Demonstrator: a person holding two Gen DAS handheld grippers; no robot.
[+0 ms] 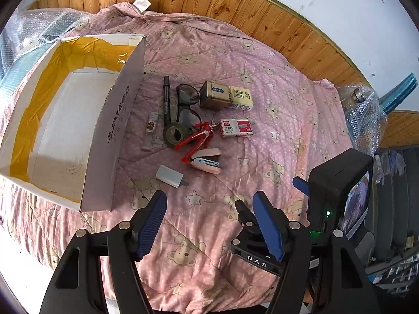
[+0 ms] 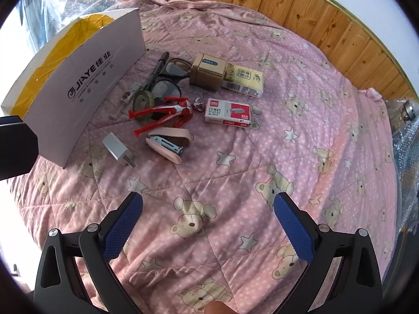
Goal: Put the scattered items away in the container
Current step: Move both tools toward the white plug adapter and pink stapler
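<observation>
A white cardboard box (image 1: 104,141) (image 2: 86,83) with yellow tape inside stands open and bare on the pink quilt, at the left. Right of it lie a white charger (image 1: 170,175) (image 2: 118,149), a pink stapler (image 1: 207,160) (image 2: 169,140), a red toy figure (image 1: 195,137) (image 2: 163,113), a tape roll (image 1: 176,132) (image 2: 142,100), black glasses (image 1: 186,104) (image 2: 167,78), a black pen (image 1: 166,99) (image 2: 156,68), a gold tin (image 1: 213,94) (image 2: 208,72), a staples box (image 1: 237,128) (image 2: 229,112) and a small lighter (image 1: 151,128). My left gripper (image 1: 209,204) and right gripper (image 2: 208,204) hover open, short of the pile, holding nothing.
The pink bear-print quilt (image 2: 235,183) covers the bed; wooden panelling (image 1: 262,15) runs behind it. Bubble wrap (image 1: 364,115) and a metal part lie at the right edge, more wrap (image 1: 34,28) behind the box. The right gripper's camera body (image 1: 340,191) stands beside my left gripper.
</observation>
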